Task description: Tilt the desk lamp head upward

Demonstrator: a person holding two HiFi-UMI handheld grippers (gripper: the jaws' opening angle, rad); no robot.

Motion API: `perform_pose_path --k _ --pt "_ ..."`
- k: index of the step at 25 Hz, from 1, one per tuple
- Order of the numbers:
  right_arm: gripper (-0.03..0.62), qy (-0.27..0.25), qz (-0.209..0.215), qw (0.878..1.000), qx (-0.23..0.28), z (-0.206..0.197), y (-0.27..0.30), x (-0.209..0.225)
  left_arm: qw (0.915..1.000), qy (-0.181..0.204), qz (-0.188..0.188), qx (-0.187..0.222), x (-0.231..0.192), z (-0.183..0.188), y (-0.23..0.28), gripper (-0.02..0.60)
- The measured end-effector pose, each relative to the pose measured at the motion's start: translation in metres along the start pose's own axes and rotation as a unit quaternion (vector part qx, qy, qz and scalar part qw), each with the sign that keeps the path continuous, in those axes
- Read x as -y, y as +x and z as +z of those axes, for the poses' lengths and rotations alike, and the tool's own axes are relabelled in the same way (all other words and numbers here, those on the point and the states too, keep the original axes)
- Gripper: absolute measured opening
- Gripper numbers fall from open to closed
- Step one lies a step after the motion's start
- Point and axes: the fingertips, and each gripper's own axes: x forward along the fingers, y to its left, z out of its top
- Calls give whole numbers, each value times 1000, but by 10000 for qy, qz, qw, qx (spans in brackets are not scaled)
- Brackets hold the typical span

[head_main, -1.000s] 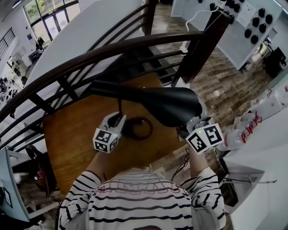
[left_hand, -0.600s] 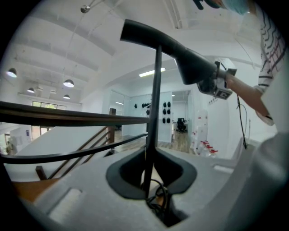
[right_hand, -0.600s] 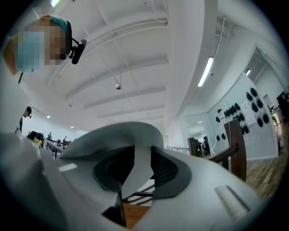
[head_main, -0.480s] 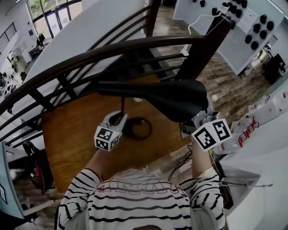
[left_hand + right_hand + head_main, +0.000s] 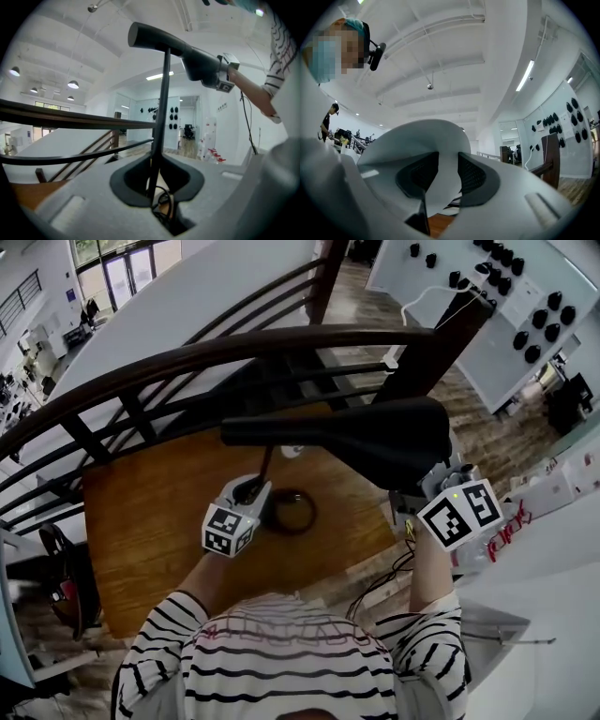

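The desk lamp has a long black head (image 5: 356, 442) on a thin dark stem (image 5: 265, 465) that rises from a ring-shaped base (image 5: 292, 512) on the wooden table (image 5: 141, 521). My left gripper (image 5: 247, 491) is shut on the stem low down; in the left gripper view the stem (image 5: 161, 117) runs up between the jaws to the head (image 5: 187, 51). My right gripper (image 5: 424, 495) is at the head's right end. Its jaws are opening, and the head's white underside (image 5: 433, 145) lies between the dark pads (image 5: 471, 174).
A dark curved wooden railing (image 5: 187, 357) arcs behind the table. Its thick post (image 5: 422, 357) stands close to the lamp head. A white wall panel with black knobs (image 5: 511, 292) is at the top right. Red-and-white items (image 5: 502, 531) lie at the right.
The right gripper has shifted right and a little up along with the lamp head's end. The left gripper has stayed on the stem.
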Motion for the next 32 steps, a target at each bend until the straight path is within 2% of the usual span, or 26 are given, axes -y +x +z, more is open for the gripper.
perform_pose_path --k 6,14,20,25,32 --pt "132 -167 249 9989 -362 12 17 -5 10000 -38 -31 59 -3 1 -1 54" --pt "132 -114 327 9984 -441 11 30 -6 9999 -97 -8 107 -10 0 0 54" --pt "132 182 287 9993 -178 9 24 -4 9998 -111 -24 156 -9 0 -1 57" --pt "130 217 233 9995 -12 8 20 -1 9998 -129 -26 150 -8 -1 0 58" --pt "146 413 256 9987 -125 -12 14 -5 9998 -159 -74 110 -7 -3 -2 60"
